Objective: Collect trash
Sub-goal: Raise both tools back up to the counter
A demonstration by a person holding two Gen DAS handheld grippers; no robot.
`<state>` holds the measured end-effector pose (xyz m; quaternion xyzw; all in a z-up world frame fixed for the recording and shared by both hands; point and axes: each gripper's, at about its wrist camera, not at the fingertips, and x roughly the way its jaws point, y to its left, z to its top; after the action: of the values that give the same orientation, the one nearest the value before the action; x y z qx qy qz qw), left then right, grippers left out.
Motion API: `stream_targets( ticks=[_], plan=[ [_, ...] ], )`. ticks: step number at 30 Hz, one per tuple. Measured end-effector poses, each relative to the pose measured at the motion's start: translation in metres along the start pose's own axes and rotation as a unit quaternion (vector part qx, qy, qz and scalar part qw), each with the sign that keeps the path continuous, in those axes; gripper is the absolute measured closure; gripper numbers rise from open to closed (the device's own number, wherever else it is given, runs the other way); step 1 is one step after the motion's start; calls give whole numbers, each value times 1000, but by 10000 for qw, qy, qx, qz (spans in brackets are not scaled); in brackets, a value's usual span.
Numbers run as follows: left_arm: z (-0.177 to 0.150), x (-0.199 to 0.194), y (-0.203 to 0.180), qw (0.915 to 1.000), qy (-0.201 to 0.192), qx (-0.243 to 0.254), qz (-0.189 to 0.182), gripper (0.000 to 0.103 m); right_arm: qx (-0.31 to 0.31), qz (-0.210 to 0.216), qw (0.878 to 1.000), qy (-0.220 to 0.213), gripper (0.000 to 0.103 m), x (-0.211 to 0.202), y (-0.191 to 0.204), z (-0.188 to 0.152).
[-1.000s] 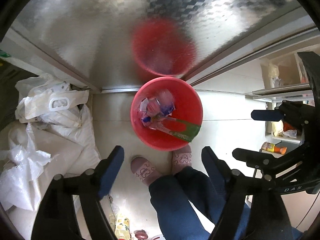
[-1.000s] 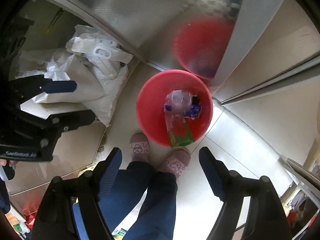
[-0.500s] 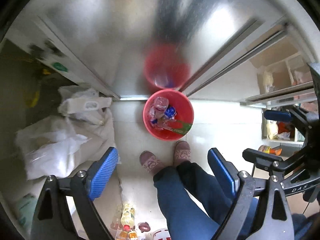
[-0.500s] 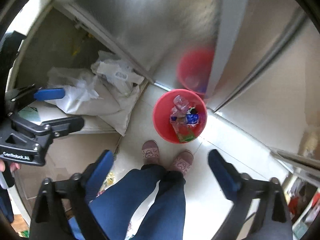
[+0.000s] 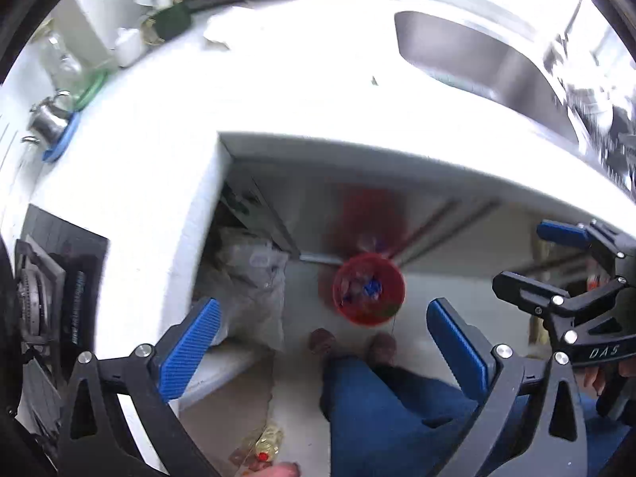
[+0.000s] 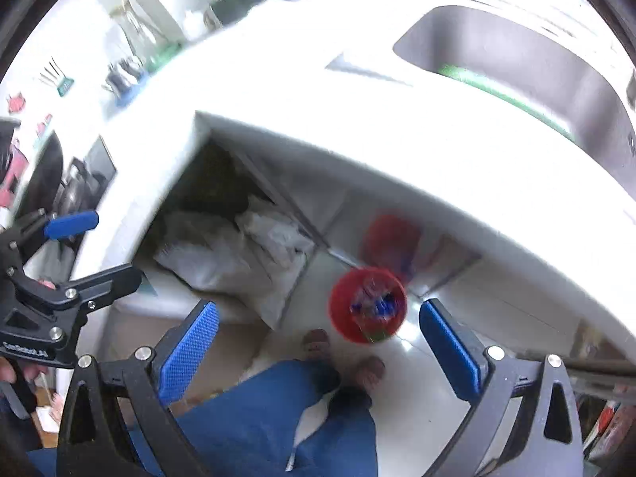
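Observation:
A red bin (image 5: pixel 369 293) holding wrappers and a crushed bottle stands on the floor below the counter, by the person's feet; it also shows in the right wrist view (image 6: pixel 367 305). My left gripper (image 5: pixel 324 342) is open and empty, high above the floor. My right gripper (image 6: pixel 318 344) is open and empty too, at about the same height. Each gripper shows in the other's view: the right one (image 5: pixel 556 266) and the left one (image 6: pixel 75 246), both open. A small scrap (image 5: pixel 216 35) lies on the white counter (image 5: pixel 278 91).
A steel sink (image 5: pixel 477 63) is set in the counter at right, also in the right wrist view (image 6: pixel 516 59). Kettle, jars and dishes (image 5: pixel 59 115) crowd the counter's left end. White bags (image 6: pixel 238 254) lie under the counter. A stove (image 5: pixel 51 298) is at far left.
Both grippers have risen from low over the red bin to above counter height. The bin looks much smaller and the counter and sink have come into view. Both stayed open.

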<state>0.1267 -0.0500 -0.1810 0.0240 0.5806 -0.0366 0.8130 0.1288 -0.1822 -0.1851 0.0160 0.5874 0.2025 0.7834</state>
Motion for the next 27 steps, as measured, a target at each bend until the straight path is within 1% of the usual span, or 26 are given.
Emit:
stream_targets(
  ticks=[3,6,9,12,15,20,24,27],
  plan=[
    [15,-11,16,9997,-157,-169,120,0,16,194,9997,-163,2,-12,6,24],
    [32,-12,29,9993,-178,-235,227,0,-231,114,9991,-340,2,-17,12,45],
    [48,-17,39,9989,-309,-148,327,0,-421,76,9979,-478,2,-19,19,67],
    [73,-15,52,9980,-416,-143,458,0,-538,31,9969,-567,2,-16,23,88],
    [101,-12,72,9979,-499,-262,316,0,-588,-7,9966,-582,2,-8,27,111],
    [151,3,103,9978,-482,-291,349,0,-728,-122,9959,-523,2,4,37,153],
    [195,15,129,9982,-466,-278,259,0,-847,-308,9948,-481,2,13,43,200],
    [224,27,149,9985,-445,-180,270,0,-816,-359,9952,-397,1,32,51,236]
  ],
)
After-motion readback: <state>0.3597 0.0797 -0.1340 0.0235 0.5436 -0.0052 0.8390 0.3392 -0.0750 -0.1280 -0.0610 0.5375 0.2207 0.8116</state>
